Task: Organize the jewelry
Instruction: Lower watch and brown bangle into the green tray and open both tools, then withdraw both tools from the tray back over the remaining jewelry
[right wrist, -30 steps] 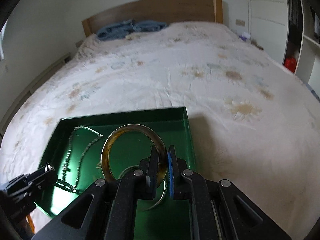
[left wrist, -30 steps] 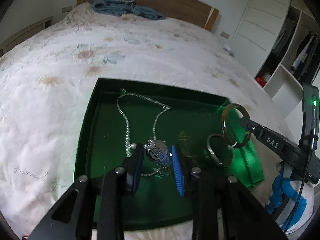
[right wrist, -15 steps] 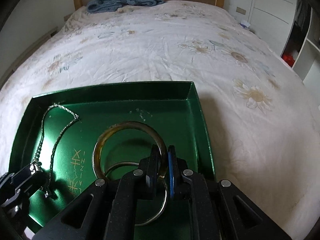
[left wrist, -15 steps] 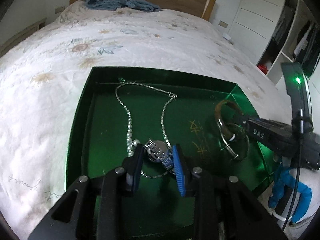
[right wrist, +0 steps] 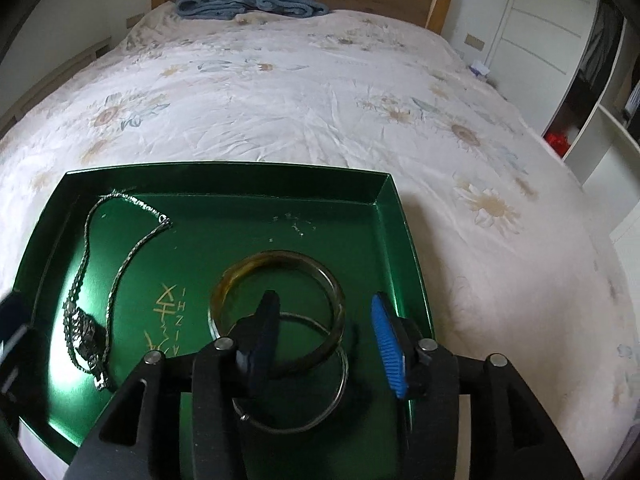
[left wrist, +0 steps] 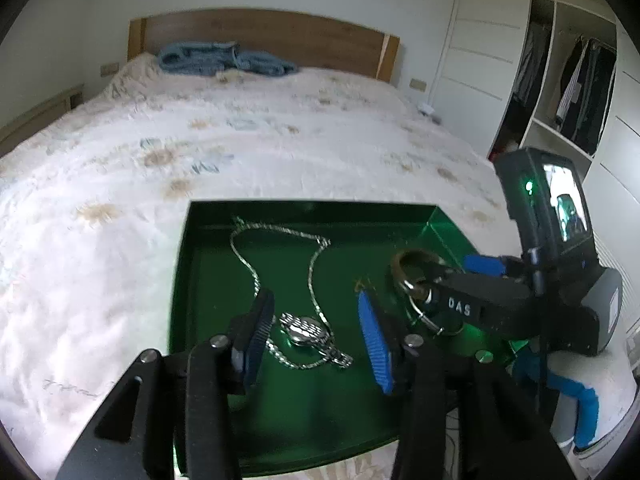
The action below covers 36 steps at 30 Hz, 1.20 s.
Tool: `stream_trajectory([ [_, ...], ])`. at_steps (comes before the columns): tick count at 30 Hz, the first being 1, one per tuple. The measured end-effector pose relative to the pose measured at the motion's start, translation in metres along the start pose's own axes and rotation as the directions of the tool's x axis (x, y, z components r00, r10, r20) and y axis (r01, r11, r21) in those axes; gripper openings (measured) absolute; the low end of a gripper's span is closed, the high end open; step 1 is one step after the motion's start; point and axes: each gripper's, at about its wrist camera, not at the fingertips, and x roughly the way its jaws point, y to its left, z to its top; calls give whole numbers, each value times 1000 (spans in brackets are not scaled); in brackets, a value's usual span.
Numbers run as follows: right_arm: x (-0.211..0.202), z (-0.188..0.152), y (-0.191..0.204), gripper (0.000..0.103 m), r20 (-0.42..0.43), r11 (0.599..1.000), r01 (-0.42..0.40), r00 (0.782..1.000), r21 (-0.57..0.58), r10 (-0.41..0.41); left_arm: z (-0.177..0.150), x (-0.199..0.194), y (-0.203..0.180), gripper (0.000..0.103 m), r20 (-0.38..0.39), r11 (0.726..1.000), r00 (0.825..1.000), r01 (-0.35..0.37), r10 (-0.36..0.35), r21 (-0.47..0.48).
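A green tray (left wrist: 304, 207) (right wrist: 224, 172) lies on the bed. In it lie a silver chain necklace (left wrist: 312, 264) (right wrist: 120, 260), a silver watch (left wrist: 308, 330) (right wrist: 86, 334), an amber bangle (right wrist: 276, 308) (left wrist: 416, 264) and a thin silver bangle (right wrist: 304, 412) under it. My left gripper (left wrist: 316, 332) is open just above the watch. My right gripper (right wrist: 328, 332) is open over the amber bangle, which rests on the tray floor; it also shows in the left wrist view (left wrist: 440, 280).
The bed has a white flowered cover (right wrist: 320, 100), a blue folded cloth (right wrist: 248, 2) near the wooden headboard (left wrist: 280, 36), and a white wardrobe (left wrist: 560, 80) to the right. The tray sits near the bed's front edge.
My left gripper has opened and let go of the watch, which now lies on the necklace. My right gripper has lowered the amber bangle onto the tray and opened.
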Motion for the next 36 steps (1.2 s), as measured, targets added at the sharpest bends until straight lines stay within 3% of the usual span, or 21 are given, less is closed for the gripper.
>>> stream_trajectory([
  [10, -42, 1, 8, 57, 88, 999, 47, 995, 18, -48, -2, -25, 8, 47, 73, 1000, 997, 24, -24, -2],
  [17, -78, -5, -1, 64, 147, 997, 48, 988, 67, -57, -3, -40, 11, 47, 117, 1000, 993, -4, 4, 1],
  [36, -129, -54, -45, 72, 184, 985, 36, 981, 171, -67, -7, -69, 9, 54, 212, 998, 976, -50, 43, 25],
])
